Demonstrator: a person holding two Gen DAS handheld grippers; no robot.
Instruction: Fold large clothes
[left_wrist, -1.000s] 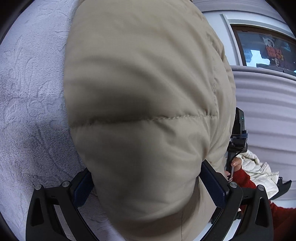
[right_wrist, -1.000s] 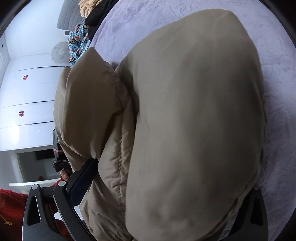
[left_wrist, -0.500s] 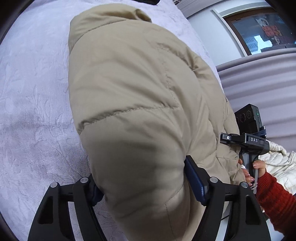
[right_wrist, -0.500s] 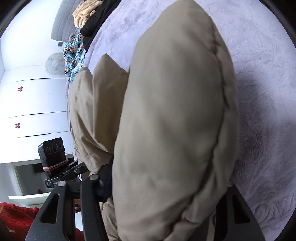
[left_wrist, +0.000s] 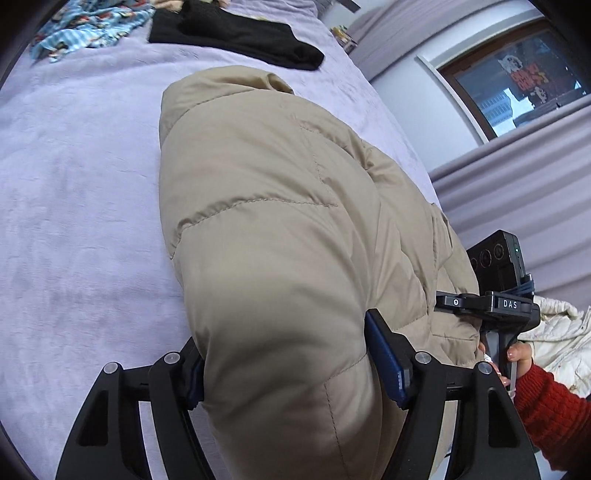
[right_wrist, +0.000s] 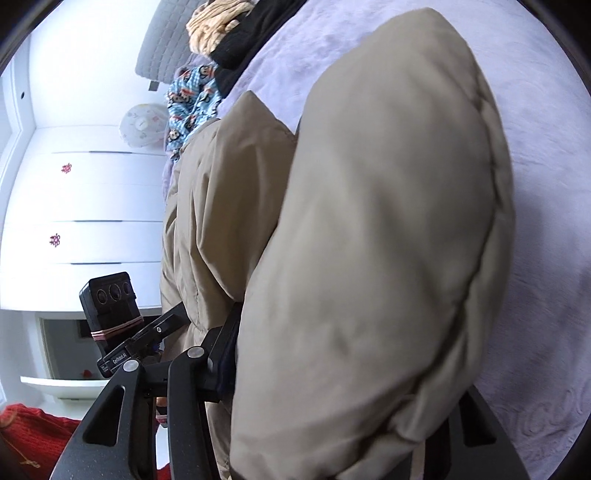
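Beige puffer jacket (left_wrist: 280, 229) lies on the lilac bedspread (left_wrist: 74, 221), near edge bunched up off the bed toward both cams, collar end pointing away. Left gripper (left_wrist: 284, 373) clamped on one thick padded fold, blue pads pressing in both sides. Right gripper (right_wrist: 332, 369) holds another fat fold; its jaws are closing a bit more on the padding, far finger mostly hidden by fabric. Other stuff well apart at far end: black garment (left_wrist: 236, 37), blue print fabric (left_wrist: 88, 26). White coat (left_wrist: 554, 339) beside the red sleeve (left_wrist: 554, 413). Step, imo: hem grabbed w/ both, mid-fold. Next prob needs carrying both folds fwd over the body toward the collar, hands level & in sync, so the slippery padding doesn't slide out
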